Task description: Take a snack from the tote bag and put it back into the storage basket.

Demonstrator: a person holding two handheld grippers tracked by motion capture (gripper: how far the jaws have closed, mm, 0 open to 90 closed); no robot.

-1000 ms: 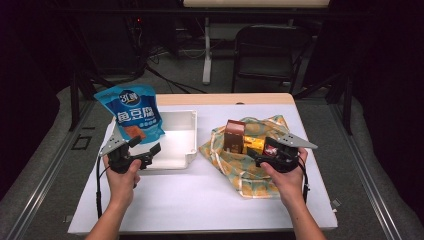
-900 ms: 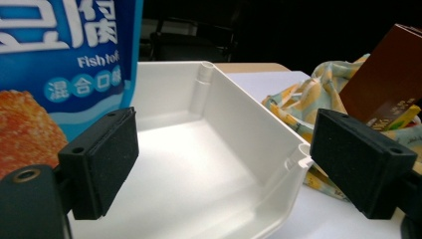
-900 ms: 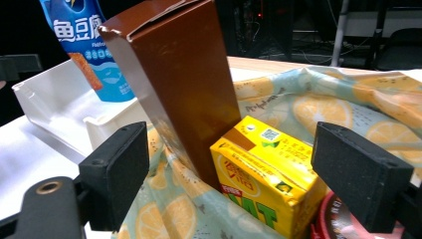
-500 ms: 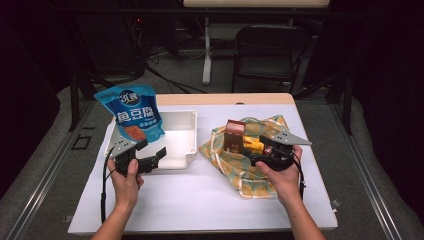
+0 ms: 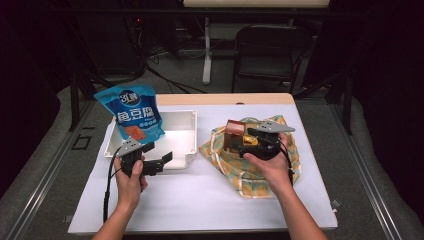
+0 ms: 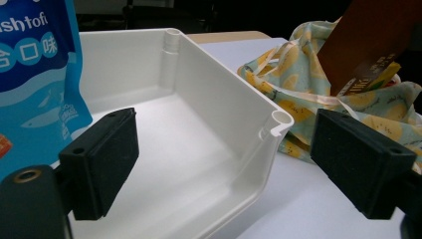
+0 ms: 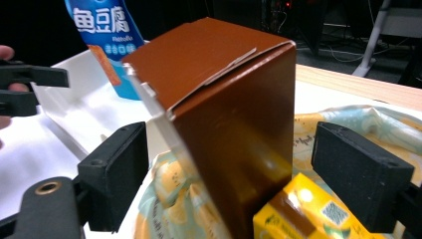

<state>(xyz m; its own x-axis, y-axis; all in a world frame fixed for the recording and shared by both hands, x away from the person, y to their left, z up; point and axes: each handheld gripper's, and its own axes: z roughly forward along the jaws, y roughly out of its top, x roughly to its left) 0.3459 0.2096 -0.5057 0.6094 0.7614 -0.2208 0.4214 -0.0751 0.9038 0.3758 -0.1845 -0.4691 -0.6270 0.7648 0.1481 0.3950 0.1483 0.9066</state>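
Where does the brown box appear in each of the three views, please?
High view: the brown box stands right of centre, on the patterned cloth, just left of the right tongs.
Left gripper view: its corner is at the top right, above the cloth.
Right gripper view: it rises in the centre, between the jaws.
Shared landmark: the white bin, with the blue pouch in it.

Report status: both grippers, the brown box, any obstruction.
Left gripper open, empty, at the white bin. Right gripper open, fingers astride the brown box, not gripping. Yellow carton crowds the box.
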